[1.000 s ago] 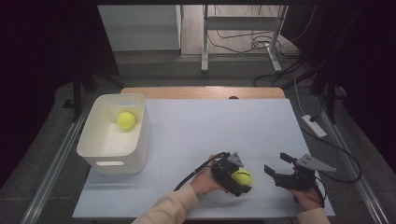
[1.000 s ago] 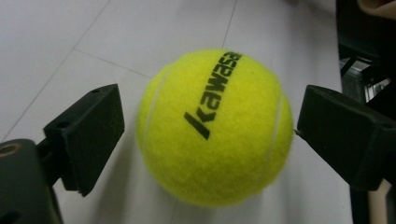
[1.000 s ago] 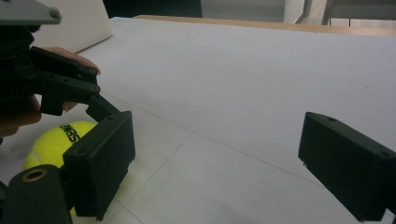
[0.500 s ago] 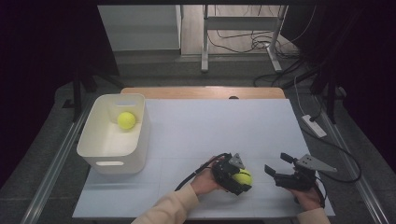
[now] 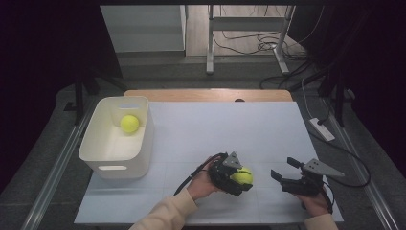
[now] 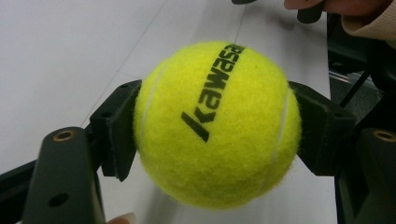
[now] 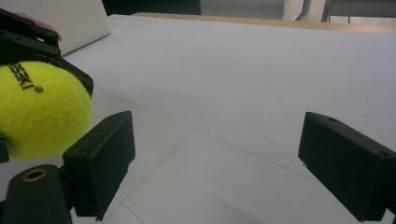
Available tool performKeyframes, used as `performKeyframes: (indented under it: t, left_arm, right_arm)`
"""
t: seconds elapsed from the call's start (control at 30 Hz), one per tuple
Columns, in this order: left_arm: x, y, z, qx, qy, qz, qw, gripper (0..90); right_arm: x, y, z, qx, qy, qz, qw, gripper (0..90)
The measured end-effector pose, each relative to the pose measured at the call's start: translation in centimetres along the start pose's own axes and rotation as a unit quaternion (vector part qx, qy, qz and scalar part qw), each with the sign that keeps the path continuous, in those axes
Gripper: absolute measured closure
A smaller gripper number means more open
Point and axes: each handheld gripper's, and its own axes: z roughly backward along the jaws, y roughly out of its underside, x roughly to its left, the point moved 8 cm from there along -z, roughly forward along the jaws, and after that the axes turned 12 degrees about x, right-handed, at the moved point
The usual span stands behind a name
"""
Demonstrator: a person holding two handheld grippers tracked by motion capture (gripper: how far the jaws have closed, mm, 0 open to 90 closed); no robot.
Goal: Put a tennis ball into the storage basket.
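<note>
Left gripper (image 6: 212,140) is pinching a Kawasaki tennis ball (image 6: 217,123) right of the white bin (image 5: 116,163).
Rounded felt could be slipping loose if the squeeze weakens during carrying.

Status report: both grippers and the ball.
Left hand-held gripper shut on fuzzy yellow tennis ball. Right hand-held gripper open, empty. Nothing in the way.

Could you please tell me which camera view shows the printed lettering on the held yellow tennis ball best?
The left gripper view: the yellow felt tennis ball faces it with its black lettering readable. The right gripper view catches its edge with a few letters; the high view shows it small, lettering unreadable.
</note>
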Motion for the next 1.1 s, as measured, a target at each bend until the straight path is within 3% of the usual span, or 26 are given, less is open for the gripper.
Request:
performKeyframes:
  t: [0.7,1.1]
  left_arm:
    - [0.9,0.8,2.9,-0.043,-0.017,0.020,0.9987,26.6]
    - [1.7,1.4,4.5,-0.053,-0.030,0.026,0.9978,26.6]
  right_arm:
    - [0.2,0.0,-0.1,0.003,-0.001,0.002,1.0000,10.9]
    - [0.2,0.1,-0.1,0.003,-0.001,0.002,1.0000,10.9]
